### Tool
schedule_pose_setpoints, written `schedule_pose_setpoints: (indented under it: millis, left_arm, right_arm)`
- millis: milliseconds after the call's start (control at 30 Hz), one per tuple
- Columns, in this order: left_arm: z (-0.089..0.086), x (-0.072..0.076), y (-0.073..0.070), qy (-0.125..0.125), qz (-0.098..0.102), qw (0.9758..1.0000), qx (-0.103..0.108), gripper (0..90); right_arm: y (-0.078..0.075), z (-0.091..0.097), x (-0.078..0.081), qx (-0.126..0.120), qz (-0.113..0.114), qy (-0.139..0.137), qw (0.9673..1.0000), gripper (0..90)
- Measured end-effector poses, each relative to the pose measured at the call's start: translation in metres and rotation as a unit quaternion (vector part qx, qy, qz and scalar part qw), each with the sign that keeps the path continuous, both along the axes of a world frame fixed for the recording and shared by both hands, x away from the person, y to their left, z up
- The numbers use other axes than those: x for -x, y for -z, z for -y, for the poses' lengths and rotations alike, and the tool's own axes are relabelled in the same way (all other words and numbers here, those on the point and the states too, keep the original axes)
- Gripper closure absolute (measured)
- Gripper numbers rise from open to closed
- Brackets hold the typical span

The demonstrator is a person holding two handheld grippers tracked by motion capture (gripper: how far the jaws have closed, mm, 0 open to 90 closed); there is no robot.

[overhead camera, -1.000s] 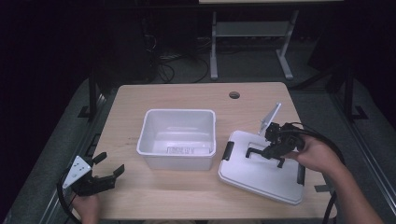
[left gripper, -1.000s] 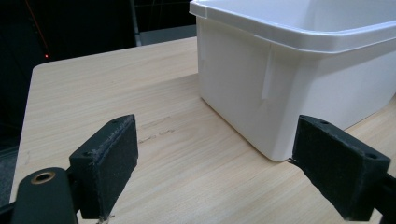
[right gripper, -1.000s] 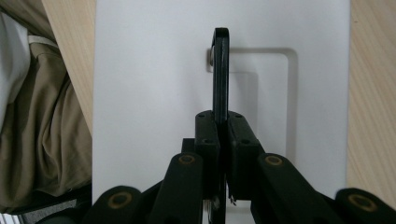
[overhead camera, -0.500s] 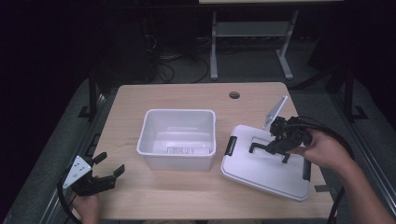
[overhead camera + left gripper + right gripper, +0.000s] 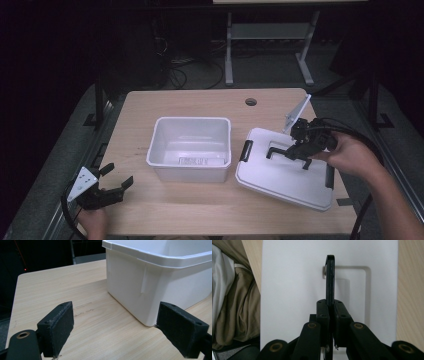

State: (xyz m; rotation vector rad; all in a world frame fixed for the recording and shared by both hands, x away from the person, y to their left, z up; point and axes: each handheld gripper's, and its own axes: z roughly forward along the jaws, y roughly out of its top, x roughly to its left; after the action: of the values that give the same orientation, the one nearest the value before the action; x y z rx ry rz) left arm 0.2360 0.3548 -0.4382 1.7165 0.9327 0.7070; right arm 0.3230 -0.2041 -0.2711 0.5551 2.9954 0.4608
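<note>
An open white plastic bin point(image 5: 190, 120) stands at the middle of the wooden table. To its right lies its white lid point(image 5: 280, 180), tilted a little. My right gripper point(image 5: 296, 150) is shut on the lid's black handle point(image 5: 277, 149), which stands up from its recess. In the right gripper view the jaws pinch the thin black handle point(image 5: 330, 277) above the lid point(image 5: 292, 285), and the right gripper point(image 5: 331, 310) points straight down. My left gripper point(image 5: 118, 175) rests open at the table's front left corner. Between the open jaws of the left gripper point(image 5: 115, 332) is bare wood, with the bin point(image 5: 160, 277) just ahead.
The lid carries black latches on its left end point(image 5: 246, 150) and right end point(image 5: 330, 176). A cable hole point(image 5: 251, 102) sits near the table's far edge. Beyond the table stand a metal frame and cables on a dark floor.
My right hand has risen a little with the handle in its jaws, and the lid has tipped up with it. The left gripper has kept still.
</note>
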Motion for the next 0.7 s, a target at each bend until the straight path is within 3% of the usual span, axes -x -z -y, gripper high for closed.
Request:
schedule_pose_setpoints:
  millis: [400, 700]
  left_arm:
    - [0.000, -0.001, 0.000, 0.001, -0.002, 1.0000, 0.000, 13.4]
    - [-0.001, -0.001, 0.000, -0.001, -0.002, 1.0000, 0.001, 13.4]
  right_arm:
    - [-0.023, -0.003, 0.004, -0.009, 0.014, -0.007, 0.9998, 84.5]
    - [-0.032, -0.010, 0.003, -0.017, 0.020, -0.012, 0.9996, 84.5]
